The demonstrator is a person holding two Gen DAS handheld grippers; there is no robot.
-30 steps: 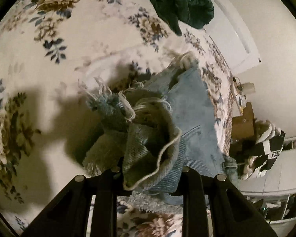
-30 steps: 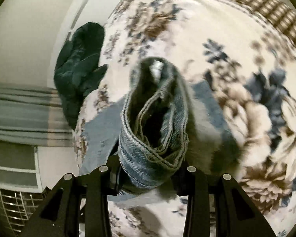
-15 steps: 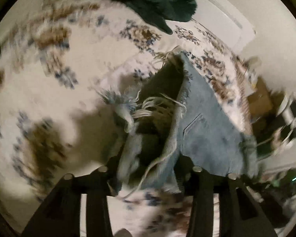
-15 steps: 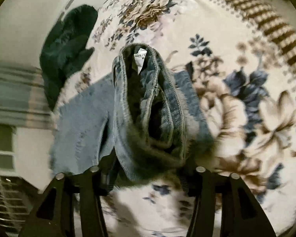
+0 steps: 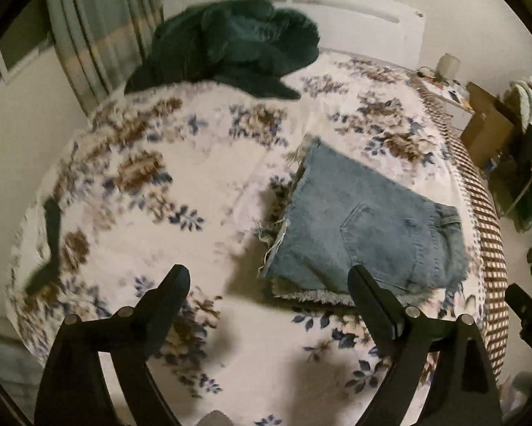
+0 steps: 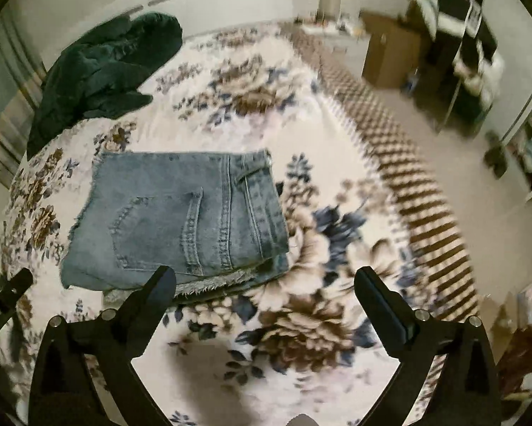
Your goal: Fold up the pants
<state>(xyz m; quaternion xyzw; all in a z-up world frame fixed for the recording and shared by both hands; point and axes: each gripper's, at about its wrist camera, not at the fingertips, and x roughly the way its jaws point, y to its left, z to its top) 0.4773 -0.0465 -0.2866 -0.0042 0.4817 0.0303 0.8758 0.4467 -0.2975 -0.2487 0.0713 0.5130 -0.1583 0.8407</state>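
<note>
Both your left hand-held gripper [image 5: 269, 284] and right hand-held gripper [image 6: 266, 284] hang released; brushing the folded pants [image 6: 180, 216] could undo them.

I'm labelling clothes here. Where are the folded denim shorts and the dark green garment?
folded denim shorts [image 6: 180, 220]: right wrist view, on the back pocket.
dark green garment [image 5: 230, 42]: left wrist view, on the middle of the heap.
</note>
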